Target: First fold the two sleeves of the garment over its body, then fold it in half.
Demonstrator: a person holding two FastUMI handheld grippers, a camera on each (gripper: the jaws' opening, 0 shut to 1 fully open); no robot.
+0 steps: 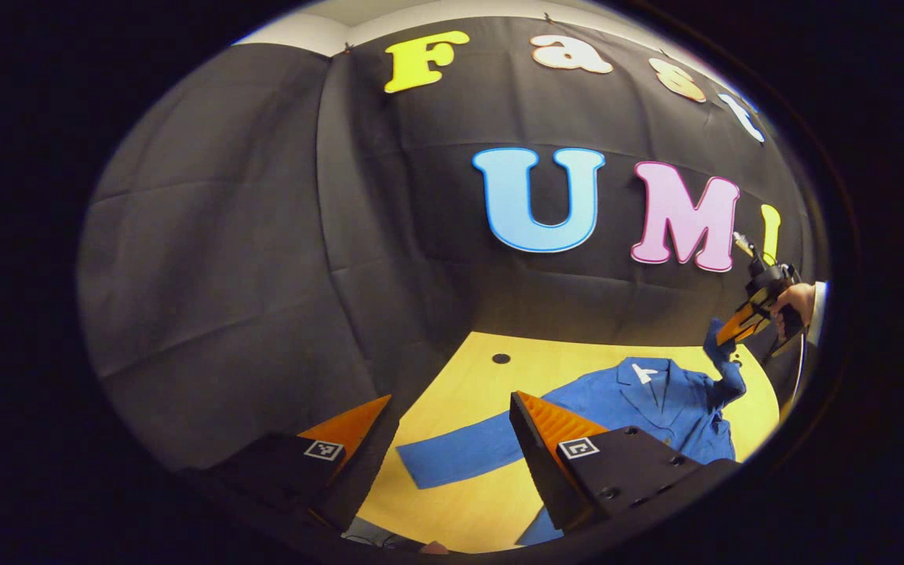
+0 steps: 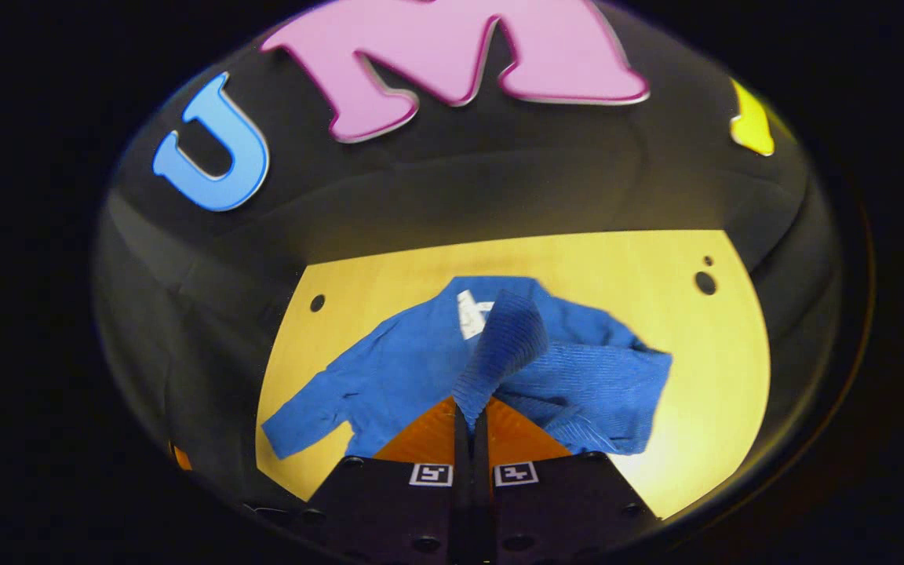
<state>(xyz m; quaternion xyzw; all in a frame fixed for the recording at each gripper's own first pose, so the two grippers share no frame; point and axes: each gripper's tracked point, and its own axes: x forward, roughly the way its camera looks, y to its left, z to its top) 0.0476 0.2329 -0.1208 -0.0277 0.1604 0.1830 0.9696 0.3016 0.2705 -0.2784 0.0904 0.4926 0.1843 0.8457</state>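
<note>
A blue jacket [image 2: 421,369] is lying face up on a yellow wooden tabletop [image 2: 656,314], its collar toward the black cloth wall [image 1: 264,235]. One sleeve [image 1: 460,455] is lying stretched out flat to the side, not yet folded. The other sleeve [image 2: 503,345] is being held up off the table, its cuff pinched between the closed fingers of the right gripper [image 2: 472,424], with the fabric draping down toward the jacket's body.

In the left gripper view, the right gripper [image 1: 734,326] is hanging above the jacket's far shoulder, with a hand [image 1: 796,302] holding it. The left gripper [image 1: 452,439] is hovering near the flat sleeve with its fingers spread wide, gripping nothing.

Judging from this, the first sleeve fold is in progress. The risk is that the cuff is slipping from the thin pinch, or that carrying it across is dragging the whole jacket and bunching the body, since nothing is pinning it down.
</note>
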